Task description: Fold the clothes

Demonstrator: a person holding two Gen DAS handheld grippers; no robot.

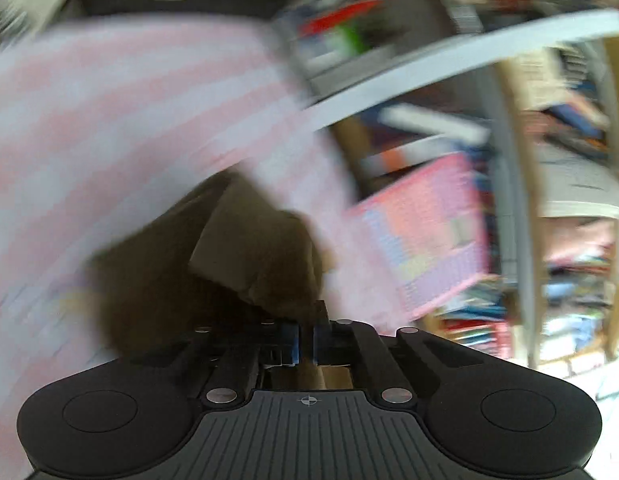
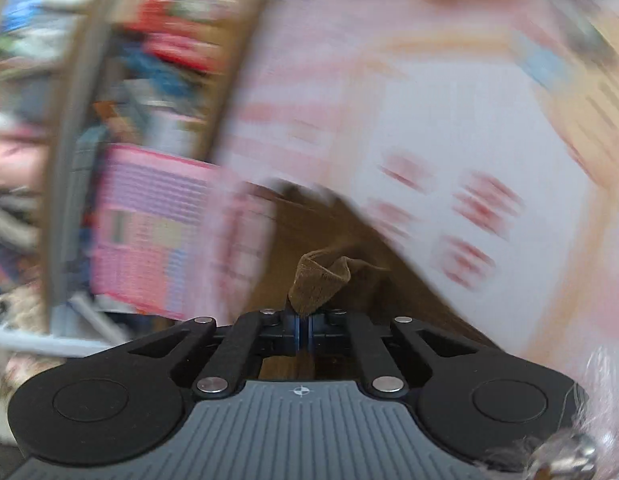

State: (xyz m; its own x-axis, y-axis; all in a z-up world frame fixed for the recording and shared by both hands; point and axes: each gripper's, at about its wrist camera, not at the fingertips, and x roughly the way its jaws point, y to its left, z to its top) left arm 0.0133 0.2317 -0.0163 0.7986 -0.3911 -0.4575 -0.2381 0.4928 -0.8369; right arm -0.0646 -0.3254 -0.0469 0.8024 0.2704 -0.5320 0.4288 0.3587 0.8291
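Both pictures are blurry. The left gripper pinches the brown cloth tight. The right gripper pinches its edge too. A pink striped sheet lies behind the brown cloth.

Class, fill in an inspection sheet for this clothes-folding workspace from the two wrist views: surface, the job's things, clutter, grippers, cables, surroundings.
Surface: pink-and-white striped cloth fills the background, blurred; no bare tabletop can be made out.
Job's things: brown knitted fabric garment, held at two points, hanging between the grippers.
Clutter: pink patterned box beside the shelves; too blurred to identify further.
Grippers: left hand-held gripper shut on the brown garment; right hand-held gripper shut on a bunched edge of it.
Cables: nothing seen.
Surroundings: wooden shelves packed with colourful items, and a white curved bar; both views heavily motion-blurred.
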